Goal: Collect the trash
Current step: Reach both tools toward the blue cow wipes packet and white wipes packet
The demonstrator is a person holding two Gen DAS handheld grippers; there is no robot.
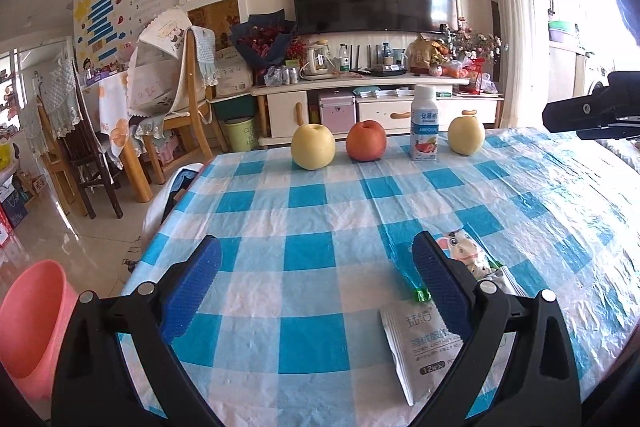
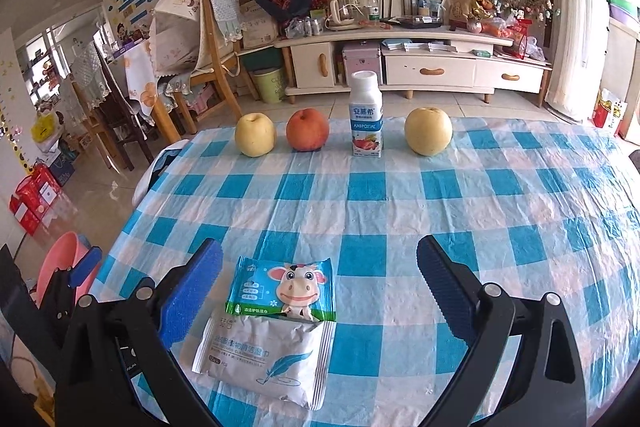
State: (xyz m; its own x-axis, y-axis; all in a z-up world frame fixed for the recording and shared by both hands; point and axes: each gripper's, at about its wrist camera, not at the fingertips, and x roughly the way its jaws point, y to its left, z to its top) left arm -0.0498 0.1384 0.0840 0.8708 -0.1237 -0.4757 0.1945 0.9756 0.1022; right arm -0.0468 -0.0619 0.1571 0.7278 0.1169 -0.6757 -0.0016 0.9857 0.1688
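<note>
Only the right wrist view shows the silver packet's (image 2: 266, 361) feather print.

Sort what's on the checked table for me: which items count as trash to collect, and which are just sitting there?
For the job:
- cow-print wipes packet
- white wipes packet, touching the cow-print one
- pink bin beside the table, probably where the trash goes

Just lying about:
- two yellow pears
- red apple
- upright yogurt bottle, possibly trash; cannot tell if empty

Both grippers open, holding nothing.
</note>
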